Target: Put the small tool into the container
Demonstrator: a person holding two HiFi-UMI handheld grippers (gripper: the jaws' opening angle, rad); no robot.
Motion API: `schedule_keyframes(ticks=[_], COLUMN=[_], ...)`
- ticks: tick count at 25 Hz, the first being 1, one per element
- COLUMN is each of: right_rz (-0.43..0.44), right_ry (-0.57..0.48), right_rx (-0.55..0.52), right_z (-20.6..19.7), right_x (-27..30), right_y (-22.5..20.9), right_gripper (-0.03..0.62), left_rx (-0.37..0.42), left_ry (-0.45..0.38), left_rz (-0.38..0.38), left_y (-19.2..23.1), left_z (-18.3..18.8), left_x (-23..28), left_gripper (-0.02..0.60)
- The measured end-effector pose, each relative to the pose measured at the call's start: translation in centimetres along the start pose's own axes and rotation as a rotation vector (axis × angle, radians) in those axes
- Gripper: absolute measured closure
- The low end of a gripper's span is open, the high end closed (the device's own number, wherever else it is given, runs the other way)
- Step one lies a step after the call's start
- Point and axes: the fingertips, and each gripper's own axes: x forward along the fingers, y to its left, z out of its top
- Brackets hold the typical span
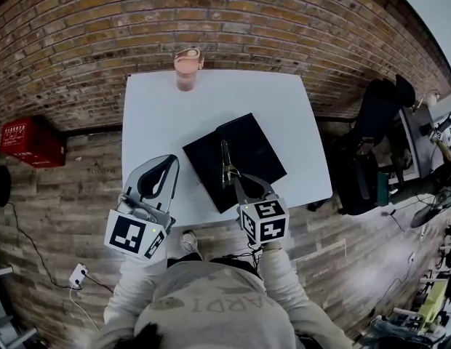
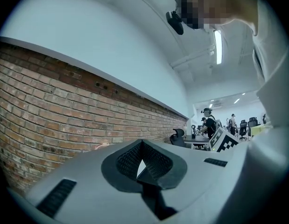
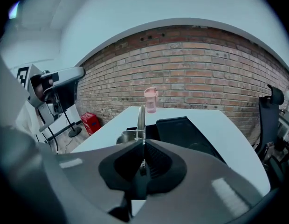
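My right tool (image 3: pixel 142 148) pinches the thin silver metal piece (image 3: pixel 141 120) tight so it cannot drop. The piece hangs over the near part of the black square container (image 1: pixel 247 140) on the white surface (image 1: pixel 160 115). My left tool (image 1: pixel 167 164) is shut and empty, out of the way at near left.

Pink plastic bottle with lid (image 1: pixel 187 68) — upright at far edge of white rectangular table (image 1: pixel 156 115) | red-brown brick wall (image 1: pixel 233 13) behind | red plastic box (image 1: pixel 29 141) on wood-plank floor (image 1: pixel 58 195), left | black office chair (image 1: pixel 377 111) — right of table
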Motion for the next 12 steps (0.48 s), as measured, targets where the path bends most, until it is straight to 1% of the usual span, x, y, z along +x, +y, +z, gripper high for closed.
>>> schedule_keyframes(ticks=[7, 12], right_rz=[-0.027, -0.055], right_ry=[0.131, 0.189], right_rx=[-0.016, -0.031], right_z=[-1.8, -1.8], right_x=[2.4, 3.5], right_y=[-0.3, -0.6], right_gripper=[0.574, 0.574], left_rx=[-0.013, -0.023], left_ry=[0.022, 0.029], left_rz=[-0.007, -0.003], left_y=[1.4, 2.4], left_z=[-1.0, -1.5], left_x=[0.7, 0.9], left_gripper=[0.577, 0.577])
